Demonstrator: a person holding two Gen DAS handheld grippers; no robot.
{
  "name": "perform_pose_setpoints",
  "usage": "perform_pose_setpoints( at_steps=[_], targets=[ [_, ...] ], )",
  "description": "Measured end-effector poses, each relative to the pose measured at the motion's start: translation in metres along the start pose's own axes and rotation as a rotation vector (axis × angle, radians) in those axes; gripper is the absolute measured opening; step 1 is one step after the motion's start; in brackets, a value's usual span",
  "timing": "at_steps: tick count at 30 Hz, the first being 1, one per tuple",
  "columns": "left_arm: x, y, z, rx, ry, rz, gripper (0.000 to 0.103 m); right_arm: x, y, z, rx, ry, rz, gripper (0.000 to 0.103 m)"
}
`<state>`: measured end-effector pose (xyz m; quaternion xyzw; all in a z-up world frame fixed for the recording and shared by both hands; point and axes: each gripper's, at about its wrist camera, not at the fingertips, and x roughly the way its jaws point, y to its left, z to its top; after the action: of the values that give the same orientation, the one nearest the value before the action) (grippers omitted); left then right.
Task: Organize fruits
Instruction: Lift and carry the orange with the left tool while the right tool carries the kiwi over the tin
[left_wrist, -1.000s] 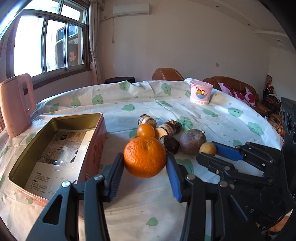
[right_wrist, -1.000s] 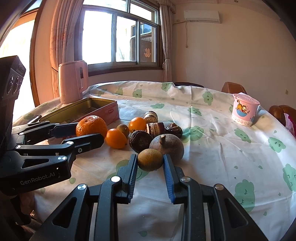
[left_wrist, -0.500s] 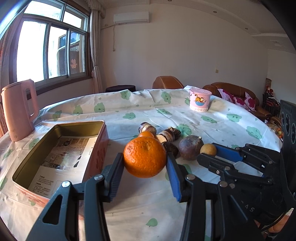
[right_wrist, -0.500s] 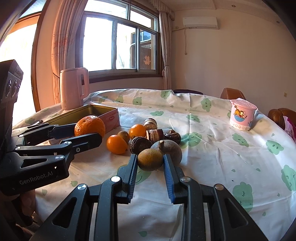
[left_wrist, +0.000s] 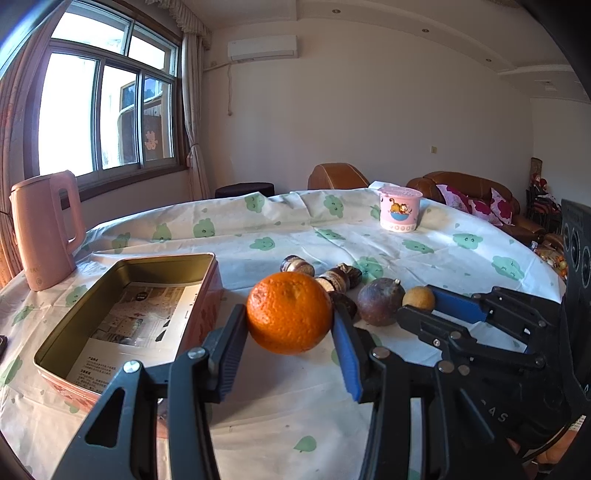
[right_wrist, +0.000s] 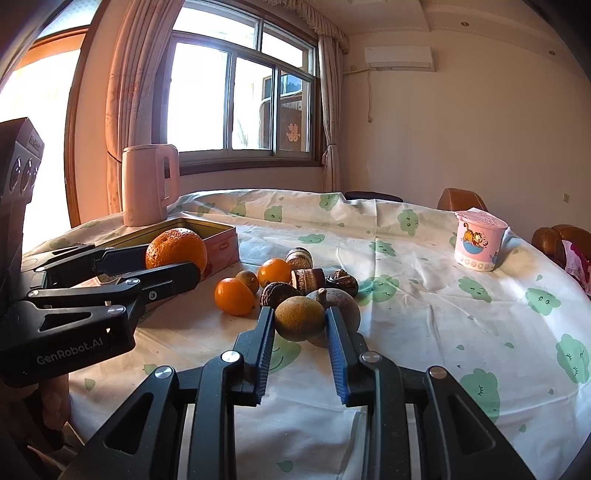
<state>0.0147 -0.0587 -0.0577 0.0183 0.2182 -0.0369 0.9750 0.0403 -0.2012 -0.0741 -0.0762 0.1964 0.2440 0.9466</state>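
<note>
Sitting on the table, the metal tin (left_wrist: 122, 325) is lined with printed paper only. A big orange (left_wrist: 290, 312) is squeezed by the left gripper (left_wrist: 290, 345) beside the tin, and a small brown fruit (right_wrist: 300, 318) is pinched by the right gripper (right_wrist: 300, 345).

Bright orange mandarin (left_wrist: 289, 311); yellow-brown fruit (right_wrist: 299, 318); dull purple fruit (left_wrist: 380, 301); white tablecloth (left_wrist: 258, 236) had green cloud prints; pink kettle (left_wrist: 42, 229); gold-lined pink tin (left_wrist: 129, 314); pink cartoon cup (left_wrist: 400, 213).

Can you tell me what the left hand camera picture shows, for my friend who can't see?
The left gripper holds a big orange in the air, just right of an open metal tin lined with printed paper. Behind it sit small fruits, and the right gripper holds a small brownish fruit.
</note>
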Motion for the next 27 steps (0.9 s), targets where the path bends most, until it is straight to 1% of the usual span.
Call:
perform_pose_setpoints(
  at_steps=[5, 10, 19, 27],
  targets=[
    [-0.003, 0.005, 0.000, -0.007, 0.020, 0.008, 0.048, 0.000, 0.001, 0.001, -0.006, 0.009, -0.023, 0.030],
    [-0.012, 0.017, 0.005, -0.025, 0.013, 0.034, 0.047, -0.004, 0.005, 0.011, -0.012, 0.013, -0.013, 0.030],
    [-0.027, 0.051, 0.014, -0.081, 0.004, 0.077, 0.048, -0.003, 0.023, 0.041, -0.043, -0.004, 0.044, 0.030],
    [-0.032, 0.084, 0.012, -0.118, 0.018, 0.126, 0.048, 0.008, 0.049, 0.061, -0.081, -0.010, 0.098, 0.030]
  ],
)
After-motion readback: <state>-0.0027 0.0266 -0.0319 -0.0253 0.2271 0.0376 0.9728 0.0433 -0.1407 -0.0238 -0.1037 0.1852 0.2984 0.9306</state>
